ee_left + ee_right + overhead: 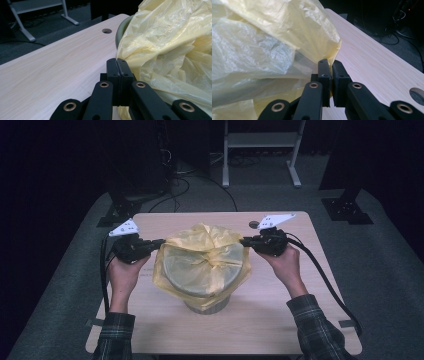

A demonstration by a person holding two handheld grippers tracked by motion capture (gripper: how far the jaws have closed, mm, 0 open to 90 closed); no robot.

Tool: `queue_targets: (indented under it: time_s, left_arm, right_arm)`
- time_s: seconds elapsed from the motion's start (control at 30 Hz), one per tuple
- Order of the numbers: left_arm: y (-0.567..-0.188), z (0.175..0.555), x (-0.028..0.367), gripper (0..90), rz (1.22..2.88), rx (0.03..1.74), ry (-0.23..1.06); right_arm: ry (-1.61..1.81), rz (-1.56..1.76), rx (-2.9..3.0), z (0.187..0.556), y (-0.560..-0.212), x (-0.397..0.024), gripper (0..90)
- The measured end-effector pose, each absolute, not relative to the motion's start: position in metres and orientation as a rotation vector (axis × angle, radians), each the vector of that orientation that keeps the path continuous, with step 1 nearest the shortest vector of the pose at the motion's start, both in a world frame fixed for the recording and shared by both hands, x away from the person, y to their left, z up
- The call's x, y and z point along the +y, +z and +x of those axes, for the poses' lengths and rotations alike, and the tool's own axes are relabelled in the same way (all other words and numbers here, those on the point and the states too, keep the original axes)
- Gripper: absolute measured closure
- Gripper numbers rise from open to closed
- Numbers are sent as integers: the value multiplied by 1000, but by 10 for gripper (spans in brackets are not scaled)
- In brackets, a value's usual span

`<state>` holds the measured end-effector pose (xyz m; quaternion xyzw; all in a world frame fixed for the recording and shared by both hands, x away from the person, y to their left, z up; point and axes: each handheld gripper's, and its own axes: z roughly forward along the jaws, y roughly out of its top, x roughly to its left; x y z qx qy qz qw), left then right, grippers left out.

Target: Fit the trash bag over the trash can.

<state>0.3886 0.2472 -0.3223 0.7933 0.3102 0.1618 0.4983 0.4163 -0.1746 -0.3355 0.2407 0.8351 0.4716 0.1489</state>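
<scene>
While both forearms reach in from the near edge in plaid sleeves, the left hand [122, 270] and right hand [287, 262] sit level at either side of a grey bin [207, 302], wrists turned inward so each hand-held gripper points at the bin's rim. The left hand-held gripper [159, 241] has its jaws pressed together on the edge of the yellow bag [205, 257], with film pinched between the pads in the left gripper view [117, 61]. The right hand-held gripper [243, 240] pinches the opposite edge of the bag, a fold of film caught between its nearly closed jaws in the right gripper view [330, 62]. The bag drapes over the bin's mouth and hangs down its sides, its middle bunched and sagging into the opening. The bin stands near the middle of the tabletop [280, 325], a pale wood-grain board with a round hole [254, 224] near its far edge. Around it lies grey carpet, with a white frame [260, 150] and tangled cables [175, 175] in the dark room behind.
</scene>
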Motion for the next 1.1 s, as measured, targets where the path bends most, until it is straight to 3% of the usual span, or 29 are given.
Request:
queue_targets:
  time_s: [0.43,1.1]
  left_arm:
    - [-350,400,248,899,1986,850,365]
    - [-347,380,221,900,2151,764,289]
  right_arm:
    - [1308,750,2484,429,-358,-166,887]
    - [1232,765,2615,411,-358,-182,900]
